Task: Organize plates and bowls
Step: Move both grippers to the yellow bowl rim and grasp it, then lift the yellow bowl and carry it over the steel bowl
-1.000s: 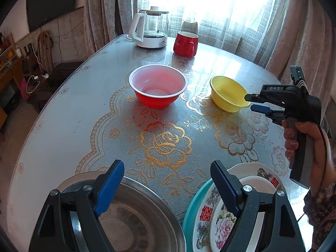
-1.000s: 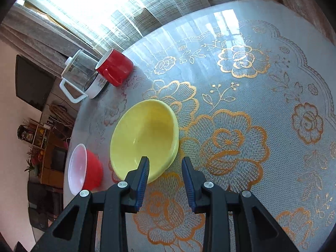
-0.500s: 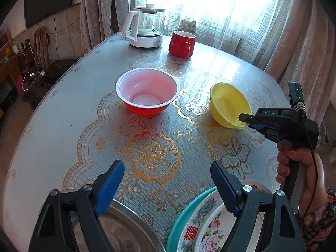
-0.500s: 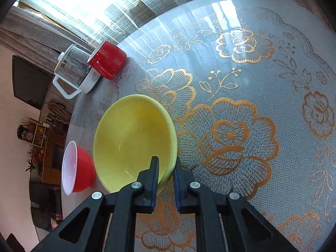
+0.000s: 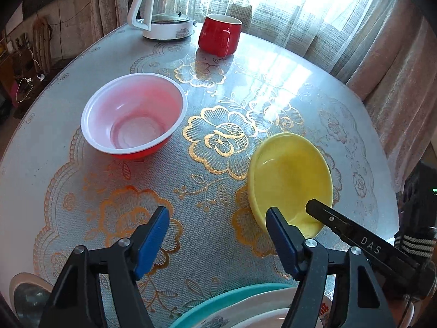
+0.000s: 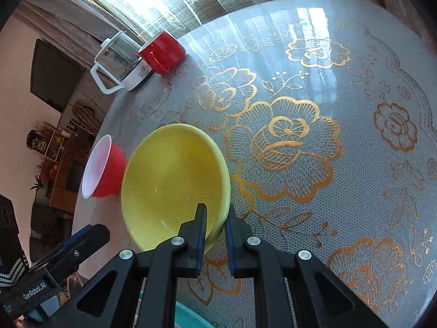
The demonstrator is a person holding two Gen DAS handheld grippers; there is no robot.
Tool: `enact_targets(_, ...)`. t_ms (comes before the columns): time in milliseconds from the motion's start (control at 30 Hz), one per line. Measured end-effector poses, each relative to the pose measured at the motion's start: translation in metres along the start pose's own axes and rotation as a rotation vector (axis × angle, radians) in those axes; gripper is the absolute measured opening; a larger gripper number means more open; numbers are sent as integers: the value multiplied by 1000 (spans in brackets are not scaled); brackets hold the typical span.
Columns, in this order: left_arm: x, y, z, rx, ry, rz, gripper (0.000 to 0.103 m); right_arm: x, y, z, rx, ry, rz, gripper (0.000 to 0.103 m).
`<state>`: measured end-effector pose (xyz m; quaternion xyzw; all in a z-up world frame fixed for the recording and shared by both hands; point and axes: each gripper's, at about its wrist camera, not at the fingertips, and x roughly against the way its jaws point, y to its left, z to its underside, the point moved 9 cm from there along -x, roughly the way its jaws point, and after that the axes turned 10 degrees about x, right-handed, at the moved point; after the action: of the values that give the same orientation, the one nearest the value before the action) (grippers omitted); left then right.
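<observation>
My right gripper [image 6: 215, 228] is shut on the near rim of the yellow bowl [image 6: 174, 183], which is tilted up off the table. The bowl also shows in the left wrist view [image 5: 291, 180], with the right gripper's finger [image 5: 327, 217] on its rim. A red bowl with a white inside [image 5: 133, 114] stands on the table to the left; it also shows in the right wrist view [image 6: 102, 168]. My left gripper [image 5: 218, 235] is open and empty above the table's near part. A stack of plates [image 5: 245, 309], teal at the bottom, lies under it.
A red mug [image 5: 220, 37] and a glass kettle on a white base [image 5: 166, 8] stand at the far edge by the curtains. A metal plate [image 5: 27, 298] shows at the near left. The table [image 6: 355, 164] has a lace cloth with gold flowers.
My right gripper closed on the yellow bowl's rim and tilted it up. My left gripper moved forward over the table, and the plates slid toward the frame's bottom.
</observation>
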<state>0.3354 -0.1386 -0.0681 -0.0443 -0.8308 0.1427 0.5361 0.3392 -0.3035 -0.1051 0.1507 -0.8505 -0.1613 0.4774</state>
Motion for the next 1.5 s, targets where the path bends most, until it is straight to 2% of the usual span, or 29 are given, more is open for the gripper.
enact_targets(167, -21, -13, 5, -13, 63, 11, 57, 1, 1, 1, 3, -8, -11, 13)
enact_targets(267, -27, -18, 8, -21, 72, 39, 40, 1, 2, 2, 6, -13, -12, 13)
enact_targets(333, -28, -21, 11, -27, 80, 58, 24, 3, 2, 3, -2, -21, -29, 13)
enact_targets(400, -27, -25, 15, -35, 77, 69, 16, 3, 4, 3, -10, -24, -40, 13)
enact_targets(533, -22, -26, 17, -65, 35, 59, 15, 1, 8, 5, -9, -20, -21, 12)
enact_targets(633, -15, -23, 17, -56, 22, 83, 13, 1, 11, 7, -27, -26, -37, 11)
enact_targets(833, 8, -8, 21, -51, -14, 96, 13, 18, 31, 9, 13, -63, -32, 11)
enact_targets(1200, 50, 24, 30, 23, -78, 140, 13, 47, 78, 24, 75, -124, -47, 11)
enact_targets(1500, 98, 56, 51, 34, -196, 159, 13, 63, 120, 49, 104, -152, -110, 11)
